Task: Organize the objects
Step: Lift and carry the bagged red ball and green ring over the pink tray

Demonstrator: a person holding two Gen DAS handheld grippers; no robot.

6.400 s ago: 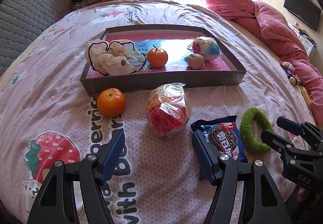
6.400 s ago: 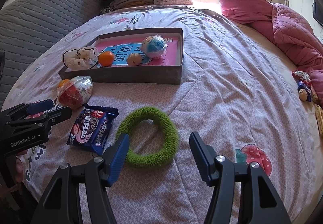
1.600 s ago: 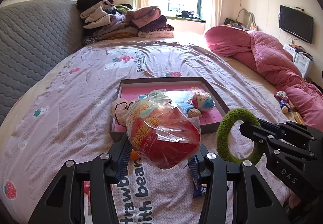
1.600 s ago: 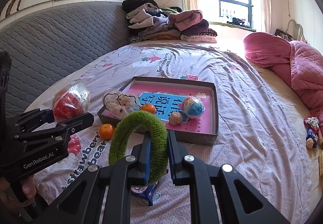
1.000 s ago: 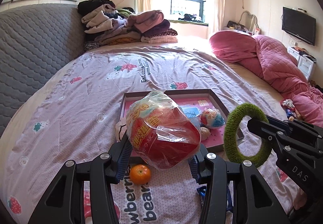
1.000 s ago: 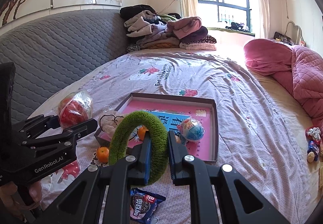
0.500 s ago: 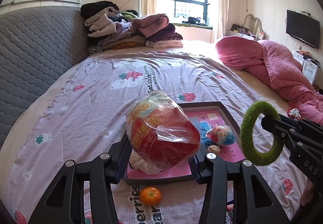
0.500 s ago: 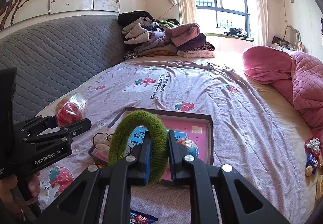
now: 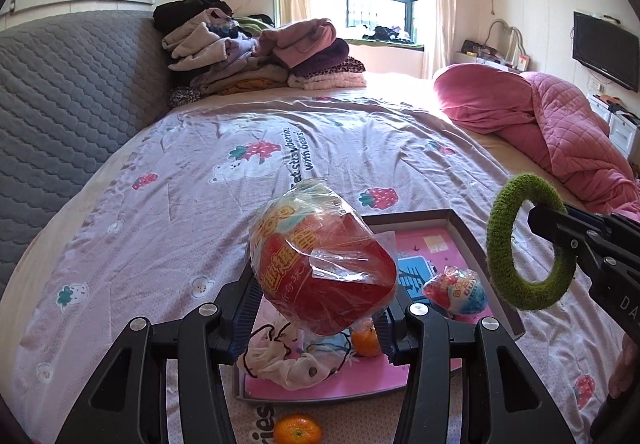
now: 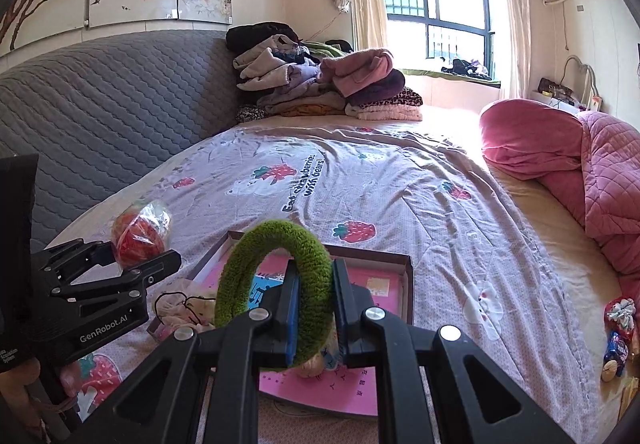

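Both of my tools have travelled forward over the bed since a second ago, so the shallow grey cardboard tray with the pink lining [image 9: 466, 240] now sits right under them instead of ahead. On my left, the left tool [image 9: 320, 308] is clamped on the red snack pack in clear crinkly plastic [image 9: 320, 268], its blue pads pressing the pack's two sides and holding it in the air above the tray's near left part. Below it, inside the tray, lie a white cloth bundle with black trim [image 9: 280, 356], a small orange tangerine [image 9: 365, 342] and a round blue and red wrapped sweet [image 9: 456, 290]. A second orange tangerine [image 9: 297, 428] rests on the lilac strawberry-print bedspread [image 9: 240, 203] just outside the tray's near edge. Further right, my right tool [image 10: 314, 308] is closed narrow on the fuzzy green ring-shaped hair tie [image 10: 276, 284], pinching one side of the loop so that it stands upright over the tray. At the far right, a rumpled pink quilted duvet [image 9: 560, 131] lies heaped along the bed's edge.
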